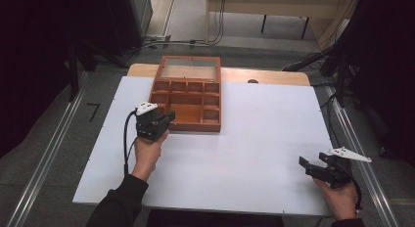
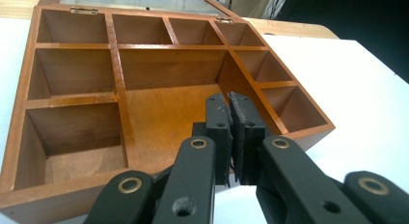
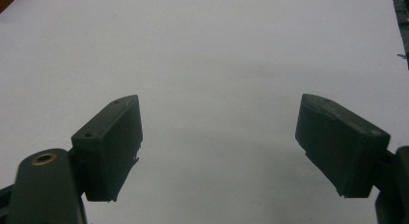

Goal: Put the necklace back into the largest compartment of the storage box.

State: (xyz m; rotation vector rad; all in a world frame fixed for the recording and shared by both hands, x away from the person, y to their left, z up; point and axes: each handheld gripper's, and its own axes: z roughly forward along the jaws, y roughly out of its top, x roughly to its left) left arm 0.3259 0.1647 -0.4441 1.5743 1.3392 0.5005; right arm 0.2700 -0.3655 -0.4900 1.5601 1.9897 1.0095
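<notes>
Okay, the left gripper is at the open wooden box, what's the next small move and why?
Probably lift the left gripper back from the wooden box: its jaws are shut on nothing at the box's near edge, and the compartments look empty. The right gripper rests open on the table.

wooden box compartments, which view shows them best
The left gripper view: the wooden box sits close, its dividers and bare floors clear. The high view shows the whole box small, lid open. The right gripper view faces white table.
</notes>
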